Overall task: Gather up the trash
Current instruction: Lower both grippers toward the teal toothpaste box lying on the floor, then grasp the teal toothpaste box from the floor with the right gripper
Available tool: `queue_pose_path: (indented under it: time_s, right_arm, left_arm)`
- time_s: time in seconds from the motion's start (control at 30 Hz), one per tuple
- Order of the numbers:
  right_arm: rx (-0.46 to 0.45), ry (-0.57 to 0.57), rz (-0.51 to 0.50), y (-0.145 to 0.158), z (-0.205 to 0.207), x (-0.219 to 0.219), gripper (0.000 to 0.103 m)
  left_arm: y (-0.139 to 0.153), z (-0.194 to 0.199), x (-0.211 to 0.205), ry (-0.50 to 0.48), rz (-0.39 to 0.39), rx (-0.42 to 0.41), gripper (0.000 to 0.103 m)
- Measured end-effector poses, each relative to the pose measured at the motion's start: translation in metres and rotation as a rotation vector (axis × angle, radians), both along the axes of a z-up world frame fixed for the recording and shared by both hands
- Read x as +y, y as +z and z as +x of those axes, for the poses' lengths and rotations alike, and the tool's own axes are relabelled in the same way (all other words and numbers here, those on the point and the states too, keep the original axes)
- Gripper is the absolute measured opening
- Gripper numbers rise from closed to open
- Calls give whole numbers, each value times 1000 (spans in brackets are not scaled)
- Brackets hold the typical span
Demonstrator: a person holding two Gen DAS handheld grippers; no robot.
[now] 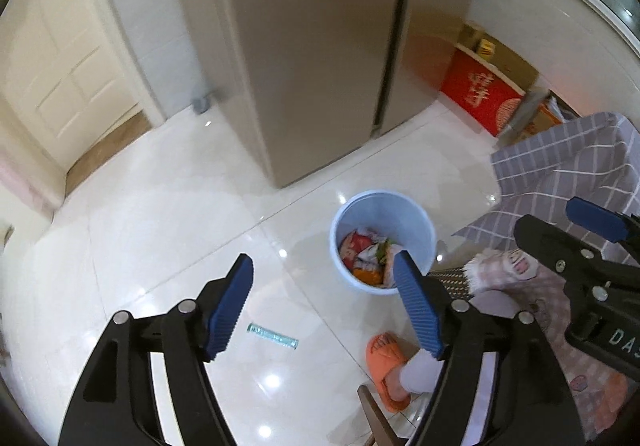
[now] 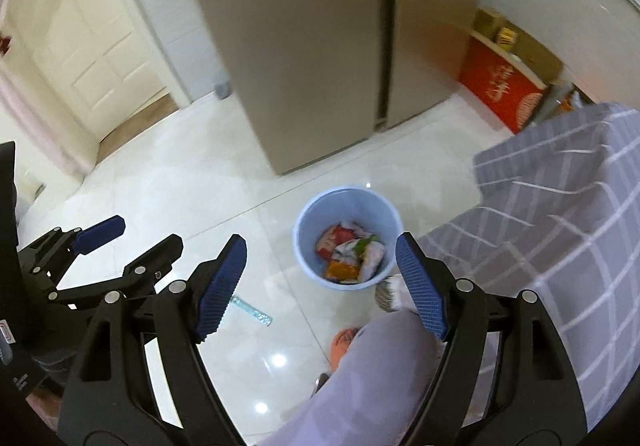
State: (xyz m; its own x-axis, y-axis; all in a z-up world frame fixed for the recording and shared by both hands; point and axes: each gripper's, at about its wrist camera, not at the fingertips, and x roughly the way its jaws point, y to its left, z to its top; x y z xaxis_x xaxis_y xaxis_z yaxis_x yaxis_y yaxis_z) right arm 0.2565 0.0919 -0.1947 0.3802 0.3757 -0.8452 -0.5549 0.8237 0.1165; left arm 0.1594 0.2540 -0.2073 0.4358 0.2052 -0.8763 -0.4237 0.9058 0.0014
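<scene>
The refrigerator [image 2: 320, 46] is cut off at the top of both views. The checked cloth [image 2: 560, 226] on the right hides whatever it covers. The light blue bin [image 2: 316, 214] stands on the floor near the refrigerator's corner, holding crumpled wrappers [image 2: 352, 254] — print illegible. A flat strip [image 1: 273, 335] lies left of the bin, partly hidden in the right view. Both grippers point steeply down: left gripper [image 1: 326, 312] and right gripper [image 2: 320, 290] — jaws spread wide, nothing between them.
</scene>
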Motion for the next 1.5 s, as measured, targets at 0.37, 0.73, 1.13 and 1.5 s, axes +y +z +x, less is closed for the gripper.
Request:
queue_pose_path:
  time_s: [0.37, 0.73, 1.13, 1.5]
  right_arm:
    - [0, 190, 3, -41, -16, 47, 76]
    - [98, 498, -138, -154, -17, 178, 76]
    - [227, 931, -385, -371, -38, 315, 76]
    - [414, 942, -368, -564, -71, 266, 76]
  left_arm:
    - [-50, -64, 43, 238, -35, 33, 73]
    - [-204, -102, 145, 420, -236, 172, 73]
    - [-437, -110, 230, 630, -508, 322, 73]
    - [-585, -112, 237, 765, -670, 395, 73]
